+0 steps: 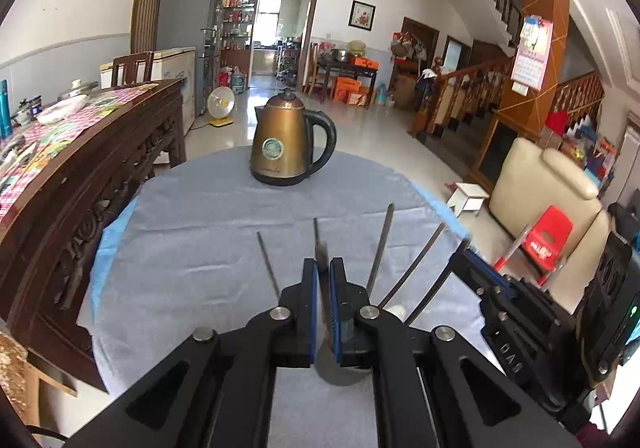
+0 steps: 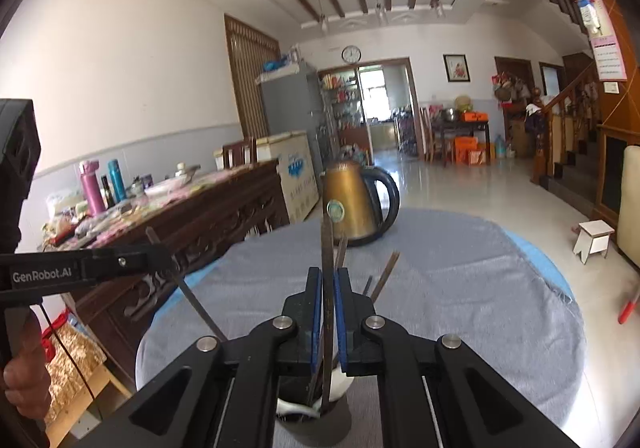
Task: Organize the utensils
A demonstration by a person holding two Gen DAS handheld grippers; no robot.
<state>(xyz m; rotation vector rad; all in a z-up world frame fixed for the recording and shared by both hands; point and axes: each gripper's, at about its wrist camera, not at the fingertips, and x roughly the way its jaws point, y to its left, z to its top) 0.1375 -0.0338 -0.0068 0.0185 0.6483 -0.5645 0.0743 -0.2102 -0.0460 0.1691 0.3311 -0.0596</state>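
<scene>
Pinching one dark chopstick apiece, both grippers hang low over a round counter (image 1: 208, 207) draped in grey cloth, with a copper-coloured kettle (image 1: 290, 141) standing at its far side. The left gripper (image 1: 323, 272) has its blue pads pressed together on a thin stick (image 1: 319, 236) whose upper end rises ahead of the fingers, tilted slightly away. The right gripper (image 2: 328, 280) clamps another chopstick (image 2: 327, 248) that runs nearly upright, its long axis passing between the pads and its lower end reaching down into a dark cup-like holder (image 2: 316, 422) directly beneath, where something white also sits. Several more sticks (image 1: 380, 248) fan out from that holder, leaning at different angles, which suggests the holder is where the utensils are being gathered. Holding each stick near its middle with the axis close to vertical looks like a way to drop the lower tip straight into the holder's mouth without knocking the ones already leaning there. Whether the left stick's lower end is already inside the holder cannot be made out, since the gripper body hides it
</scene>
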